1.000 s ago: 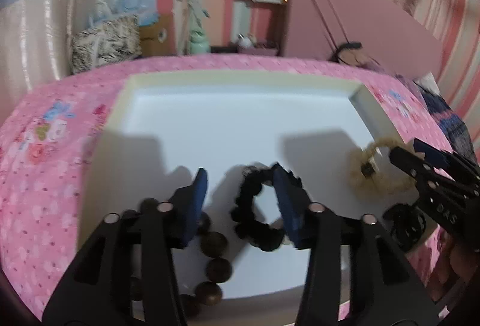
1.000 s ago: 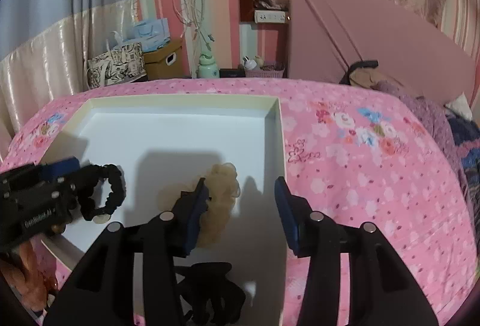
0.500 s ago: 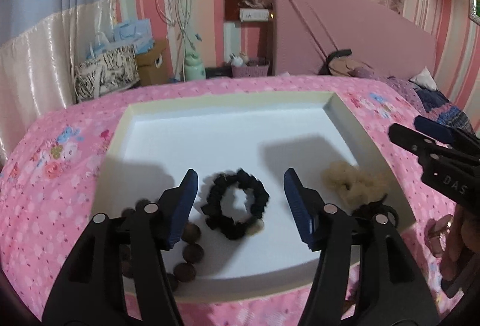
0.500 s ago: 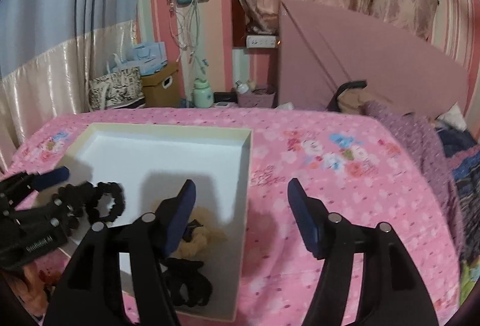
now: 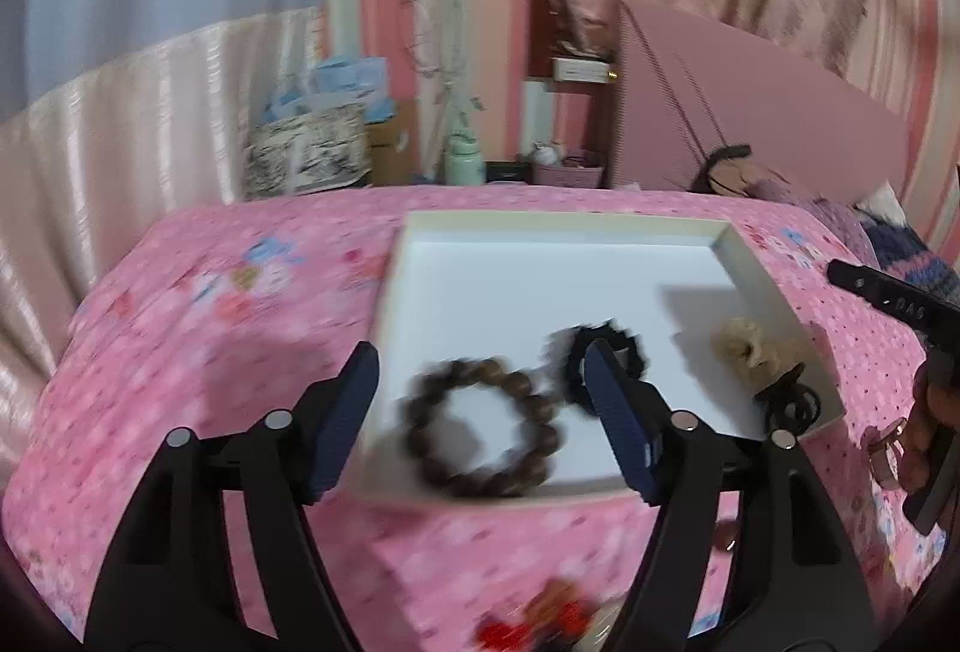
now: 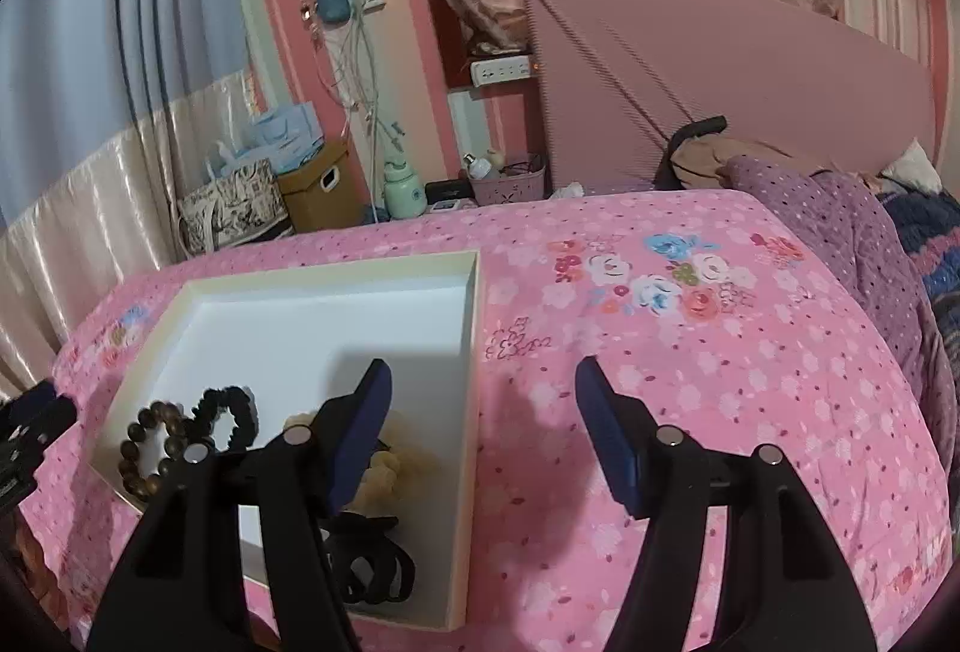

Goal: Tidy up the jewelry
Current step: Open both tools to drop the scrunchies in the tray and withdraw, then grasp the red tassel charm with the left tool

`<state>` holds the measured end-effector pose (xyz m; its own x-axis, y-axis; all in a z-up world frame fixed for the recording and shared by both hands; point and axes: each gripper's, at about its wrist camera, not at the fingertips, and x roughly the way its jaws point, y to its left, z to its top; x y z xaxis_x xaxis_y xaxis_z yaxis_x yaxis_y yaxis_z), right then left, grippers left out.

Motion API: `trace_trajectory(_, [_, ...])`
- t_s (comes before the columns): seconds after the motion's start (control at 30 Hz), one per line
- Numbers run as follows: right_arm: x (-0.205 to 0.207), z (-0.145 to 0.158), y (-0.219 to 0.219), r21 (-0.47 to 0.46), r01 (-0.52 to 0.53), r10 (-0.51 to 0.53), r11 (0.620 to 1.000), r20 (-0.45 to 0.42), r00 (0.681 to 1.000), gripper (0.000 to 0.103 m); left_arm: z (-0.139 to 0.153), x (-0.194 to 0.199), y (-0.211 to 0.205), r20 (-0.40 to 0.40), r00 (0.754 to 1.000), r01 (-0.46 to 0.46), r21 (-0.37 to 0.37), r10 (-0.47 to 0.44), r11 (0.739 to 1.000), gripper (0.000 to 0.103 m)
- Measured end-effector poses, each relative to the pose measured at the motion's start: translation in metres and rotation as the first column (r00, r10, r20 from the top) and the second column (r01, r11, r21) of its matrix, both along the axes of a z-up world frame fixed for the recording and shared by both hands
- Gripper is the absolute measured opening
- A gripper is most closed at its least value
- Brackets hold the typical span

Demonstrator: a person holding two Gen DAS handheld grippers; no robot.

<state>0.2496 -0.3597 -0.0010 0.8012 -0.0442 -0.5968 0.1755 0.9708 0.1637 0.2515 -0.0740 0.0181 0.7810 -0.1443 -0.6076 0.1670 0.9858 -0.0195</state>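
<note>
1. A shallow cream-walled cardboard tray with a white floor lies on the pink flowered bedspread.
2. Along its near edge lie, left to right, a brown wooden bead bracelet, a black ruffled scrunchie, a beige fluffy scrunchie and a black hair claw.
3. The left gripper hangs above the tray's near left corner, jaws opening, gripping nothing.
4. The right gripper stands wide over the tray's right wall, empty.

A shallow tray is set on the bedspread. Inside it, near its front edge, a beaded bracelet, a scrunchie, a fluffy hair tie and a hair claw are laid left to right.
</note>
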Motion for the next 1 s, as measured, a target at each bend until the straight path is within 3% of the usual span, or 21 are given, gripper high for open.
trace_trajectory(0.1, [-0.005, 0.01, 0.005, -0.021, -0.006, 0.006, 1.0, 0.019, 1.0, 0.064, 0.001, -0.019, 0.027, -0.009, 1.0, -0.019, -0.01, 0.019, 1.0, 0.072])
trace_trajectory(0.3, [-0.034, 0.024, 0.03, -0.026, -0.066, 0.066, 0.998, 0.029, 0.997, 0.064, -0.012, -0.056, 0.038, -0.012, 0.999, 0.034, 0.063, -0.033, 0.997, 0.072])
trace_trajectory(0.43, [-0.07, 0.013, 0.038, -0.019, -0.093, 0.093, 0.995, 0.008, 0.996, 0.064, -0.026, -0.069, 0.038, -0.035, 0.998, 0.055, 0.052, -0.053, 0.997, 0.072])
trace_trajectory(0.67, [-0.122, -0.012, 0.031, -0.033, -0.053, 0.052, 0.998, -0.016, 0.998, 0.064, -0.057, -0.081, 0.041, -0.072, 0.996, 0.062, 0.035, -0.059, 0.997, 0.075])
trace_trajectory(0.83, [-0.138, -0.027, 0.032, -0.032, -0.051, 0.05, 0.998, -0.025, 0.998, 0.064, -0.063, -0.072, 0.054, -0.087, 0.996, 0.019, 0.021, -0.017, 1.0, 0.074])
trace_trajectory(0.9, [-0.137, -0.033, 0.034, -0.028, -0.061, 0.06, 0.998, -0.035, 0.998, 0.064, -0.068, -0.067, 0.057, -0.107, 0.994, 0.0, 0.045, 0.005, 0.999, 0.067])
trace_trajectory(1.0, [-0.135, -0.042, 0.036, -0.012, -0.061, 0.061, 0.998, -0.045, 0.997, 0.064, -0.076, -0.063, 0.056, -0.153, 0.987, 0.043, 0.019, -0.04, 0.999, 0.063])
